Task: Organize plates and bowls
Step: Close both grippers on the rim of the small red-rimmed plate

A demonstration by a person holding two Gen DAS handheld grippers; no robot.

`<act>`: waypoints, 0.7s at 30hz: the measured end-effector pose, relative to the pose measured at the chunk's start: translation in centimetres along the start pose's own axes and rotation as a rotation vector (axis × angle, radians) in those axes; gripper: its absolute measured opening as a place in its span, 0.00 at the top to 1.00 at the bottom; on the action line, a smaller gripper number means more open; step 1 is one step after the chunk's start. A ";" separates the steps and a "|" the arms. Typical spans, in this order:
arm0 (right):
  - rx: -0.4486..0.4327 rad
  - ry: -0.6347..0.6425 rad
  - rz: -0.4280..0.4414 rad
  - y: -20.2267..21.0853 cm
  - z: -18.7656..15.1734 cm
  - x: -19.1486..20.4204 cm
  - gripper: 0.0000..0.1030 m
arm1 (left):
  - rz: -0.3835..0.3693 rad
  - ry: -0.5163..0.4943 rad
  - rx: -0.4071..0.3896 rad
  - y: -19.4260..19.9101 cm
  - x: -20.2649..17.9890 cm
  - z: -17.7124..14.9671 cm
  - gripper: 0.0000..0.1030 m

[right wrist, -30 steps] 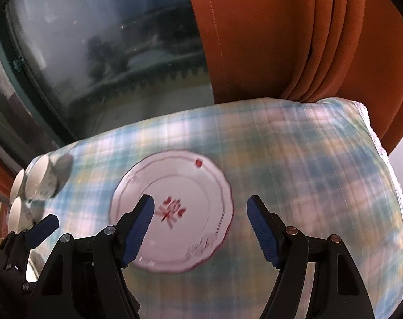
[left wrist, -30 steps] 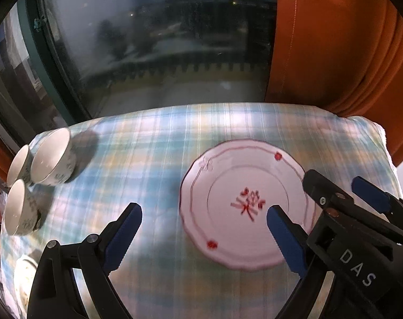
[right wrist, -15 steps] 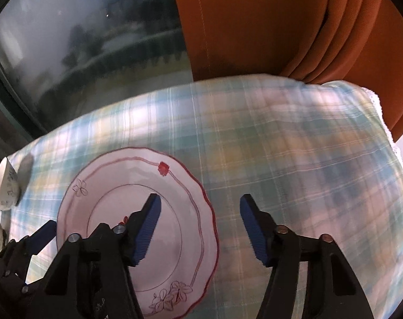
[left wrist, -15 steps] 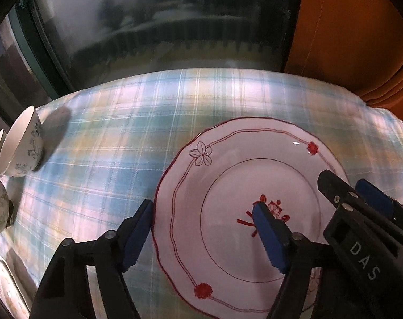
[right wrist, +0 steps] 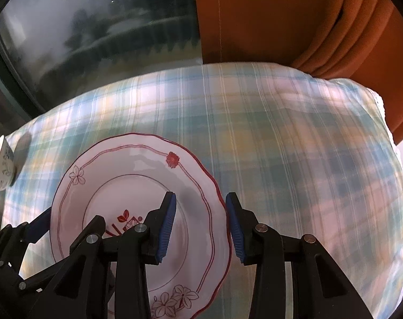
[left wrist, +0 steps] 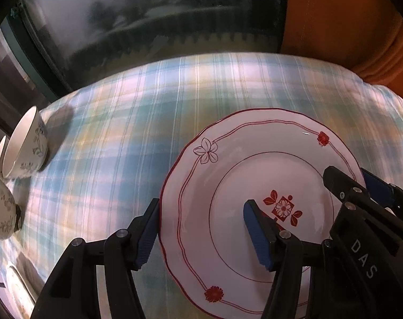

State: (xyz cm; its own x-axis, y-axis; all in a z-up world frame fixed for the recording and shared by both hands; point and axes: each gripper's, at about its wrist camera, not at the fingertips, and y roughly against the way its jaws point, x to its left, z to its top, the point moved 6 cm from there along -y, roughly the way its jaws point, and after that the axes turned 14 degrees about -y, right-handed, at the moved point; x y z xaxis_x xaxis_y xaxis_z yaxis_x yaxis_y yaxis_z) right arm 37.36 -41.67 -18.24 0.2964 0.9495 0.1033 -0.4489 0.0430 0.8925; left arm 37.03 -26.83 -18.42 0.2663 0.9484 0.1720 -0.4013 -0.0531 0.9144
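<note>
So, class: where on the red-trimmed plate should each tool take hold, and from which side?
Grip the raised scalloped rim. The plate lies flat on the plaid cloth, so only its edge offers purchase. The left tool straddles the left rim; the right tool straddles the right rim, one finger above and one outside. Both are open.

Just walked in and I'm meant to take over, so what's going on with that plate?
A person holds a claw in each hand, both open and straddling opposite rims of the flowered plate on the plaid cloth: left claw on its left rim, right claw on its right. Neither grips yet. The bowls sit at the left.
</note>
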 end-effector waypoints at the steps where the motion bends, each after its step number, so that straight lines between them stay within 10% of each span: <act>1: 0.006 -0.001 -0.002 0.3 -0.4 -0.1 0.59 | -0.006 0.000 0.006 0.2 0.0 -0.5 0.39; 21: 0.106 0.044 -0.043 7.3 -12.1 -0.6 0.59 | -0.076 -0.038 0.085 5.1 -0.8 -12.4 0.39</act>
State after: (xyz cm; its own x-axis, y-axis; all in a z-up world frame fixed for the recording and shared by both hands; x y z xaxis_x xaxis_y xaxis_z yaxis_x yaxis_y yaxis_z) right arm 23.66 -38.12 -17.08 0.2755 0.9602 0.0463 -0.3445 0.0536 0.9372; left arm 23.93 -23.99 -18.43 0.3270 0.9382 0.1132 -0.3037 -0.0091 0.9527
